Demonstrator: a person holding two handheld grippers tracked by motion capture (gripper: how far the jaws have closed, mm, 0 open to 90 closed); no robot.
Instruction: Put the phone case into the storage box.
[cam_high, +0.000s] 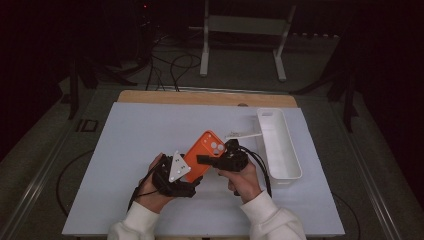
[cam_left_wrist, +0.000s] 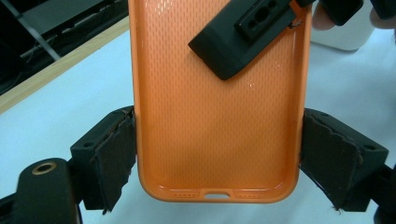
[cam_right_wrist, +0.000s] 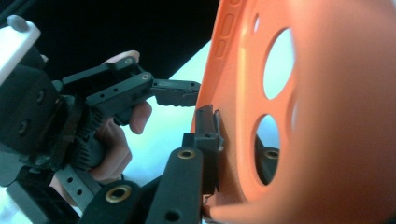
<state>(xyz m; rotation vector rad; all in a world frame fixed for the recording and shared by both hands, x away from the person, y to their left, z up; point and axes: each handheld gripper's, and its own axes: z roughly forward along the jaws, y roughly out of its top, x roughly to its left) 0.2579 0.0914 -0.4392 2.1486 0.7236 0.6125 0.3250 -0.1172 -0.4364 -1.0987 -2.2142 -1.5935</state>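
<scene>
1. Orange silicone, a phone case (cam_left_wrist: 217, 116), sits between the left gripper's (cam_high: 192, 175) black padded jaws; their pads press its two long edges near the charging-port end, so this gripper is clamped on the case.
2. In the left gripper view the case's dimpled inner face looks toward the camera, and the case rises straight up from the jaws.
3. The right gripper (cam_high: 206, 160) is clenched on the same case: one of its black jaws lies across the inner face near the camera-cutout end, and in the right gripper view the other sits against the outer side by the round lens holes.
4. Both hands hold the case lifted above the white table mat (cam_high: 130, 150), tilted, between the two grippers.
5. Just beyond the right gripper lies a white oblong tray (cam_high: 295, 170), with a small pale item beside its far end, too small to identify.
</scene>
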